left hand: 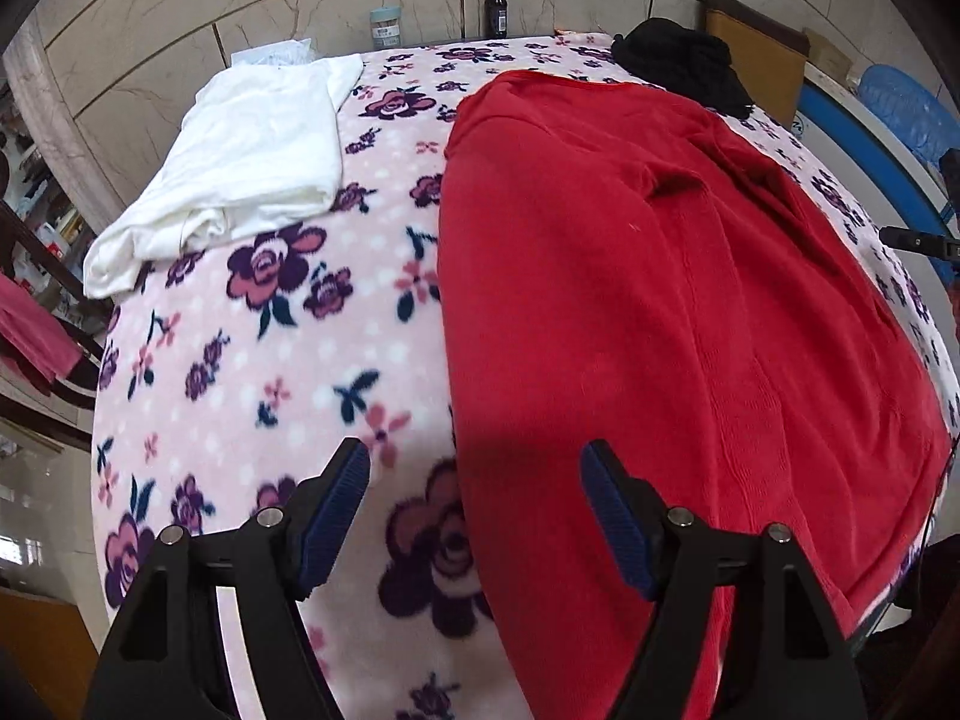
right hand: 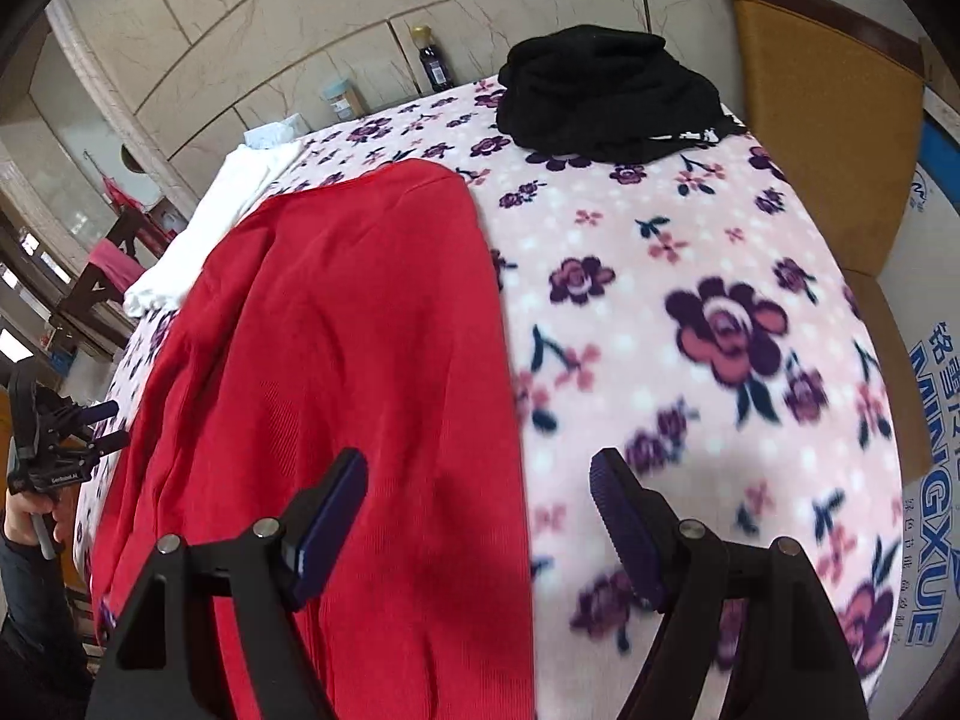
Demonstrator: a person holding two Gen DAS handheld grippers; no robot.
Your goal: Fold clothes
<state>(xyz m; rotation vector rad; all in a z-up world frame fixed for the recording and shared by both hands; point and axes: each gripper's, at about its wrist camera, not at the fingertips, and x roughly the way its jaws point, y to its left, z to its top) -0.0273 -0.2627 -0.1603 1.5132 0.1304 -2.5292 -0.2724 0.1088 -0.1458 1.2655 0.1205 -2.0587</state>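
Both grippers, left (left hand: 474,480) and right (right hand: 480,483), hang with jaws apart, nothing between them. Red garment (left hand: 660,300) lies flat beyond the fingers on the blanket (left hand: 270,360) (sides folded in). Advice: grip both near corners evenly, then fold away.

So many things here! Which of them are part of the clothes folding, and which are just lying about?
Part of the job:
- red garment, spread flat
- white garment, already folded
- black garment, bunched at the far end
- left gripper and right gripper, fingers apart, holding nothing

Just lying about:
- dark bottle
- jar
- flowered blanket underneath
- chair
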